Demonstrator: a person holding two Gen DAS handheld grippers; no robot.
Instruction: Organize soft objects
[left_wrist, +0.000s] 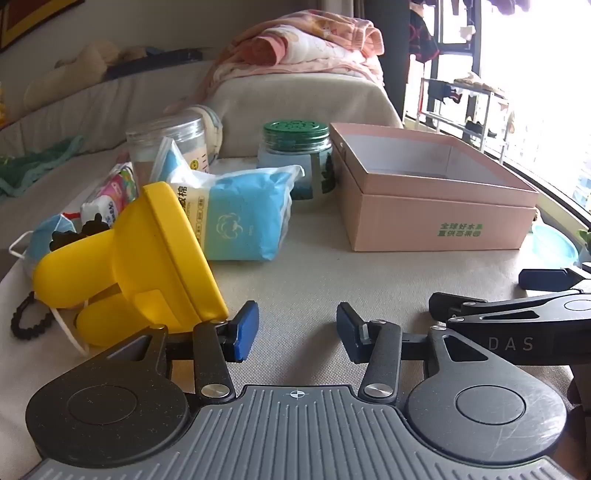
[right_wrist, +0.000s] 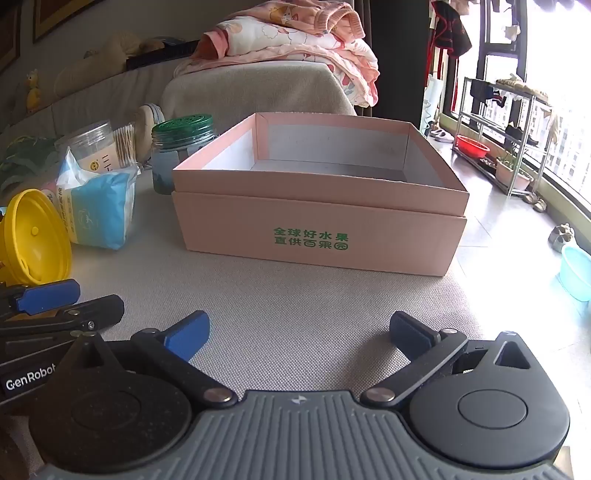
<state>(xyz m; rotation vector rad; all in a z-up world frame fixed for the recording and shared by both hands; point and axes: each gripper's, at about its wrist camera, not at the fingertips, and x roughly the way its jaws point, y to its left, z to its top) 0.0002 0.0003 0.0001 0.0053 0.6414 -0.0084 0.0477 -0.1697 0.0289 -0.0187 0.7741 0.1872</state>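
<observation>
The blue cotton-pad bag (left_wrist: 240, 218) lies left of the pink box (right_wrist: 317, 206), whose inside looks bare; my left tool (left_wrist: 297, 332) and right tool (right_wrist: 299, 332) both gape, holding nothing.

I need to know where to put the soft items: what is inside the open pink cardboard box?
The pink cardboard box shows only bare white walls and grey floor. Its near wall hides the front strip of floor.
</observation>
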